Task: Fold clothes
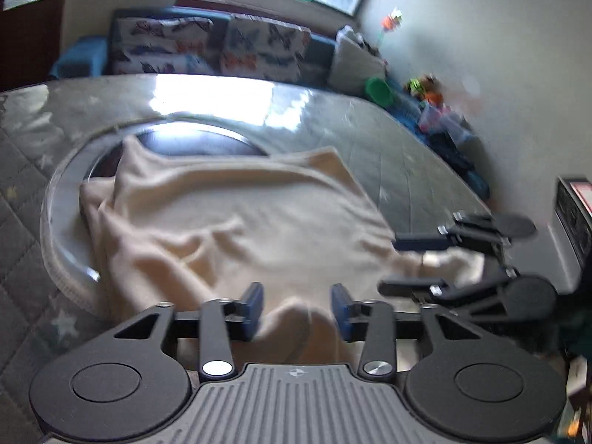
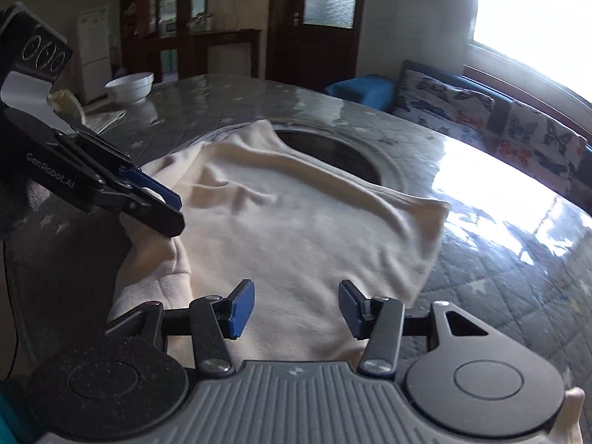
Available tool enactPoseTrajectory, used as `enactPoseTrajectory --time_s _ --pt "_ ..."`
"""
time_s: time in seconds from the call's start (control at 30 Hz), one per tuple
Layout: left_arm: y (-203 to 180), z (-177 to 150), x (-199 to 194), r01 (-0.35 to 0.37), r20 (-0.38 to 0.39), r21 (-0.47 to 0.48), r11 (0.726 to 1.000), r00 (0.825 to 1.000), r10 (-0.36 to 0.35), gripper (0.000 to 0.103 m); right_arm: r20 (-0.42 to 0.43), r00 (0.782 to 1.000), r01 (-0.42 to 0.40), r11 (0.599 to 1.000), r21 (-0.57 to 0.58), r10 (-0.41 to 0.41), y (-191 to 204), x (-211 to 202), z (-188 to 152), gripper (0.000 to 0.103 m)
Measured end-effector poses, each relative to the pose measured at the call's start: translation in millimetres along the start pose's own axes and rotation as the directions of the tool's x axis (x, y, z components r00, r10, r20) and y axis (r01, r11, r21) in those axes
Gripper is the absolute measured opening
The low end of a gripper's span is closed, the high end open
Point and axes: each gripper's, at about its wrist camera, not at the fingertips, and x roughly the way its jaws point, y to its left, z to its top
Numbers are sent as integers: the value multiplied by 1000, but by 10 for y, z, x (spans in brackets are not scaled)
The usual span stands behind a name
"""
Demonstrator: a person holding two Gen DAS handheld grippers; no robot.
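1. Cream fleece, soft and rumpled, makes up the garment spread across the round grey quilted table; the garment also shows in the right wrist view, lying partly over a dark round recess with a metal rim in the middle of the table.
2. The table carries a glossy clear cover with pale star marks; window light glares off it.
3. The left tool has its blue-padded fingers apart, with a raised fold of the cream cloth between them; I cannot tell whether the pads touch it.
4. In the right wrist view the left tool appears from the side at the garment's left edge; its dark fingers there lie close together over the cloth's bunched edge, though whether they pinch it is unclear.
5. The right tool has its blue pads apart, poised over the near part of the garment; nothing is gripped between them.
6. In the left wrist view the right tool reaches in from the right, its fingers spread with cream cloth behind them.
7. A white bowl sits at the far edge of the table; a blue bench with butterfly-print cushions runs beneath the window.
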Motion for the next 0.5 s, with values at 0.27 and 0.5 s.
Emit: enactPoseTrajectory --time_s 0.27,0.5 --pt "166 -434 -516 -37 -21 40 999 999 38 27 -23 988 -153 985 -82 151 366 26 -7 51" --pt "121 -520 -600 -44 -2 44 998 999 44 28 -59 957 -291 943 -162 285 731 23 -41 51"
